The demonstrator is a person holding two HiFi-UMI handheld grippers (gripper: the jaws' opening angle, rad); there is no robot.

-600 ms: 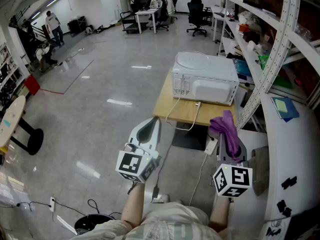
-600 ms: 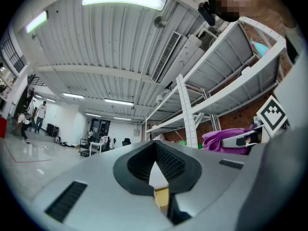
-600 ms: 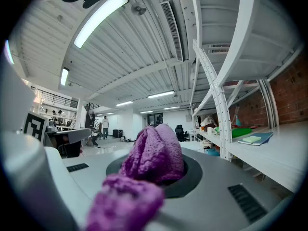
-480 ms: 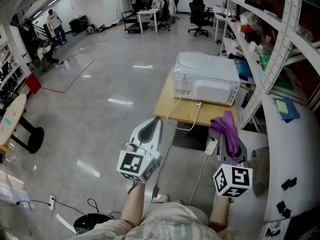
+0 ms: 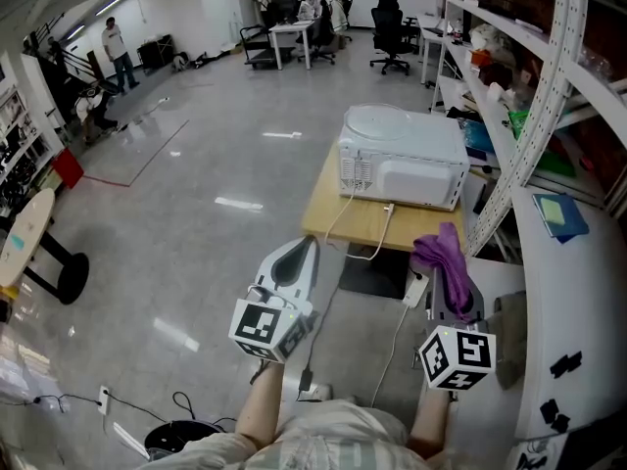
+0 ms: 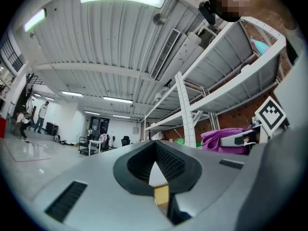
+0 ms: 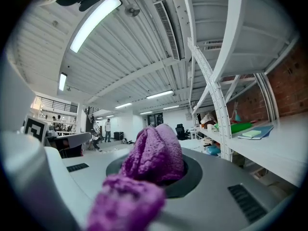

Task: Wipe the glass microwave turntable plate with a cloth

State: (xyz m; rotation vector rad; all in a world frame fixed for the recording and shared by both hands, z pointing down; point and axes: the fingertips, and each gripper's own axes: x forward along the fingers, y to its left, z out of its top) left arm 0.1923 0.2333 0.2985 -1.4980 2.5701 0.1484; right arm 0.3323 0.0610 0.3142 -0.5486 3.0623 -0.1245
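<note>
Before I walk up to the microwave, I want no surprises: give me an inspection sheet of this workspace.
Surface: wooden table, carrying the microwave.
Job's things: round glass plate lies on top of the microwave; purple cloth is in the right gripper.
Clutter: nothing seen on the table besides the microwave.
Grippers: left gripper shut and empty; right gripper shut on the cloth.
Cables: white cable hangs from the microwave's back over the table edge; power strip sits below.
Surroundings: shelving rack on the right; office chairs and a person far off.
</note>
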